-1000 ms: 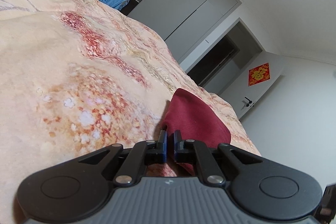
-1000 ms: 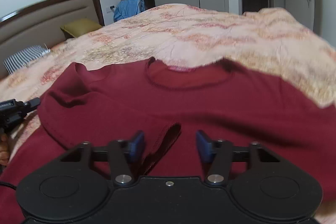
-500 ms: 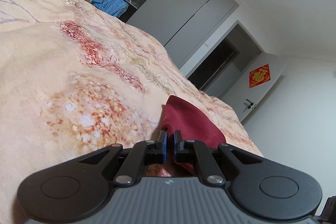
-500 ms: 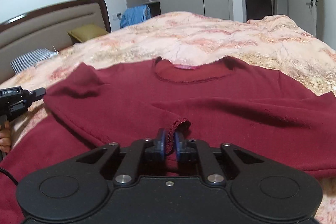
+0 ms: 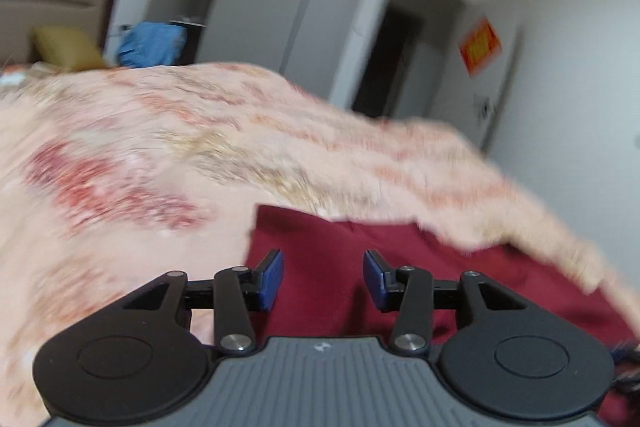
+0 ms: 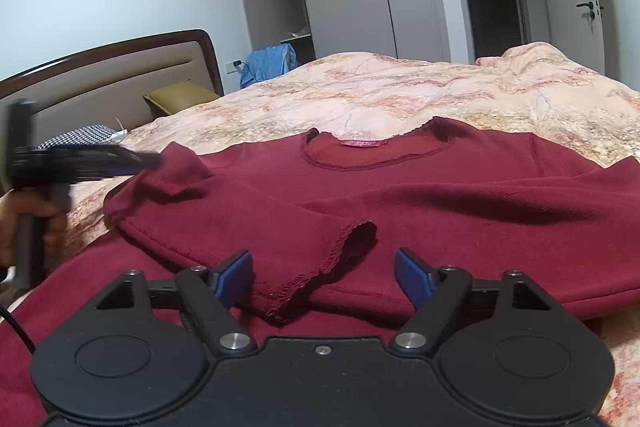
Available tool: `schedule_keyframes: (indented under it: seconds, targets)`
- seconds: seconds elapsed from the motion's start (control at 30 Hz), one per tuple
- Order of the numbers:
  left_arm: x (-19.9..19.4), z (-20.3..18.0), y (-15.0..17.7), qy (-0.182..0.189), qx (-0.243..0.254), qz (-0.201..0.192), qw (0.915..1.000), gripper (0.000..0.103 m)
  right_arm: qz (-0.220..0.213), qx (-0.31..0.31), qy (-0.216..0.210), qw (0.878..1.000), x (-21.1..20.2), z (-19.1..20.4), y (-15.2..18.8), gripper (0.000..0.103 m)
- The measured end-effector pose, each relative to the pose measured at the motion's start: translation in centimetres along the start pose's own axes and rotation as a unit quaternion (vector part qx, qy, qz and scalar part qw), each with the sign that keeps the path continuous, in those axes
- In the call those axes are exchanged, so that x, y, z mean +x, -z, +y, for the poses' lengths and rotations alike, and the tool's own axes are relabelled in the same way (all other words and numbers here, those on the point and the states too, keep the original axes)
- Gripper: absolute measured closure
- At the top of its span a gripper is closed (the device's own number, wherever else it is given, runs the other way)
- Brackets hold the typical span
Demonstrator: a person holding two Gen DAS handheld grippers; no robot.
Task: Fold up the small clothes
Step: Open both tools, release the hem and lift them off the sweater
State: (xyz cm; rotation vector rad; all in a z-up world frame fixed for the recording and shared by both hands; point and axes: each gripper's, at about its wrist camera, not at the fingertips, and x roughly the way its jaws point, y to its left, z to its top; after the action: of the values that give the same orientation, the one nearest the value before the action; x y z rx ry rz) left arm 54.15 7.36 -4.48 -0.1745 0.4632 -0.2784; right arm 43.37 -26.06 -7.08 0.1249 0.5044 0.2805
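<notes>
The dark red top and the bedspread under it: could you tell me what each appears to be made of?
The dark red top looks like soft matte knit, probably cotton jersey: it drapes limply and its cuff and neckline show stitched hems. The bedspread looks like printed woven cloth, slightly padded, with fine creases; the fibre cannot be told.

The dark red top (image 6: 400, 195) is soft matt knit cloth with rough, frayed stitching at cuff and neckline. Under it the quilt (image 6: 440, 95) is a smooth, faintly sheened floral fabric (creased in places). The right gripper (image 6: 323, 277) is matt black plastic with blue rubbery pads and bright metal pivot pins. Far left, the headboard (image 6: 120, 75) looks padded, framed in glossy dark wood.
</notes>
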Motion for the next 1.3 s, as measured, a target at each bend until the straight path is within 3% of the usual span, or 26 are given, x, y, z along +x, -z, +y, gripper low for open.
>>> schedule_keyframes:
  seconds: [0.07, 0.2, 0.3, 0.43, 0.53, 0.6, 0.7, 0.9, 1.13, 1.3]
  targets:
    - [2.4, -1.1, 0.0, -0.044, 0.032, 0.035, 0.9979, 0.054, -0.001, -0.002, -0.003, 1.000, 0.1, 0.0, 0.2, 0.018]
    - [5.2, -0.8, 0.2, -0.086, 0.015, 0.065, 0.9941, 0.053, 0.000, -0.003, -0.009, 1.000, 0.3, 0.0, 0.4, 0.013]
    - [5.1, -1.1, 0.5, -0.088, 0.029, 0.061, 0.9939, 0.049, 0.001, -0.001, -0.015, 1.000, 0.3, -0.2, 0.5, 0.010]
    - [3.5, -0.2, 0.0, -0.073, -0.012, 0.027, 0.9969, 0.028, -0.002, 0.000, -0.017, 1.000, 0.4, -0.2, 0.5, 0.009]
    - [1.6, 0.7, -0.3, -0.071, -0.051, 0.020, 0.9960, 0.016, -0.002, 0.002, -0.019, 1.000, 0.5, -0.3, 0.5, 0.005]
    - [0.1, 0.9, -0.3, -0.077, -0.057, 0.026, 0.9950, 0.015, -0.004, 0.003, -0.020, 1.000, 0.4, -0.3, 0.5, 0.002]
    - [-2.7, 0.5, 0.3, -0.088, -0.057, 0.031, 0.9940, 0.004, -0.012, 0.005, -0.016, 1.000, -0.1, -0.2, 0.4, 0.001]
    - [-9.9, -0.8, 2.5, -0.068, -0.069, 0.034, 0.9947, 0.000, -0.010, 0.036, -0.012, 0.999, -4.7, -0.2, 0.5, 0.001]
    - [-17.1, -3.5, 6.8, -0.053, -0.040, 0.069, 0.9954, 0.000, 0.010, -0.056, 0.008, 0.998, -13.4, 2.9, 4.0, 0.001]
    - [-21.5, -5.5, 10.0, -0.045, -0.024, 0.084, 0.9951, 0.000, 0.011, -0.150, 0.031, 0.988, -19.2, 6.5, 7.7, 0.001]
